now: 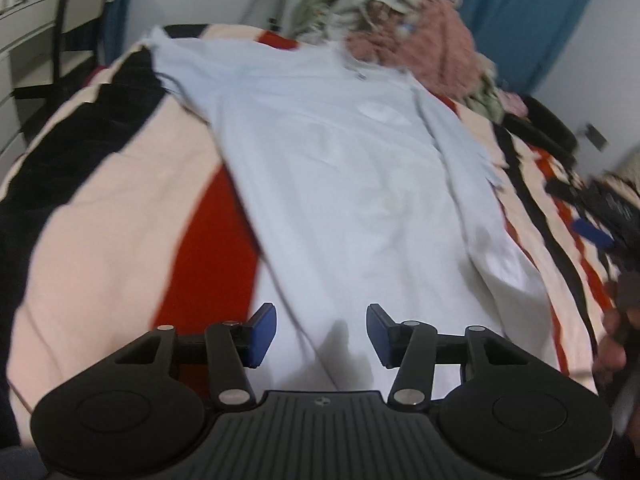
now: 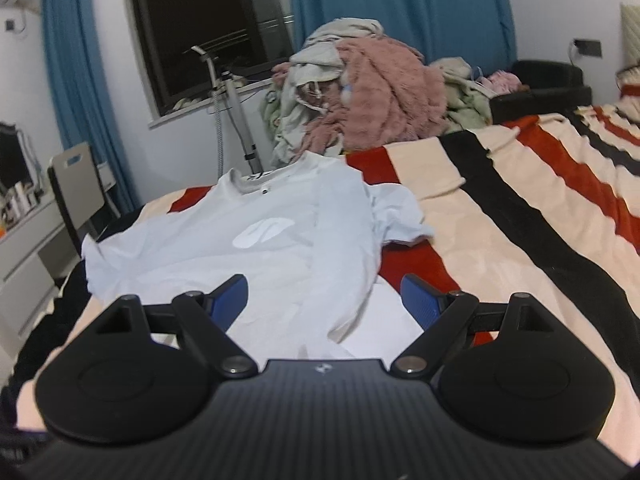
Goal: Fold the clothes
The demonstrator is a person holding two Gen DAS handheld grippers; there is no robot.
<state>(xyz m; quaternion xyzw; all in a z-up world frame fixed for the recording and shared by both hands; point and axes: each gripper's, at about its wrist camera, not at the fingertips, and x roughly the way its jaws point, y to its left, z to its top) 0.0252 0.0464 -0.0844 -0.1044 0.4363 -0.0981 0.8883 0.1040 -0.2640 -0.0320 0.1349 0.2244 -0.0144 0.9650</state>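
A pale blue T-shirt (image 1: 340, 168) lies spread flat on the striped bed, collar at the far end, with a white logo (image 2: 262, 234) on its chest. My left gripper (image 1: 321, 334) is open and empty, just above the shirt's near hem. My right gripper (image 2: 324, 300) is open and empty, above the shirt's near right part (image 2: 280, 264). The right gripper (image 1: 592, 224) also shows blurred at the right edge of the left wrist view.
The bed cover (image 2: 520, 240) has cream, red and black stripes. A heap of clothes with a pink fleece (image 2: 384, 96) lies at the far end. A chair (image 2: 76, 192), desk and garment steamer pole (image 2: 236, 120) stand at left by the window.
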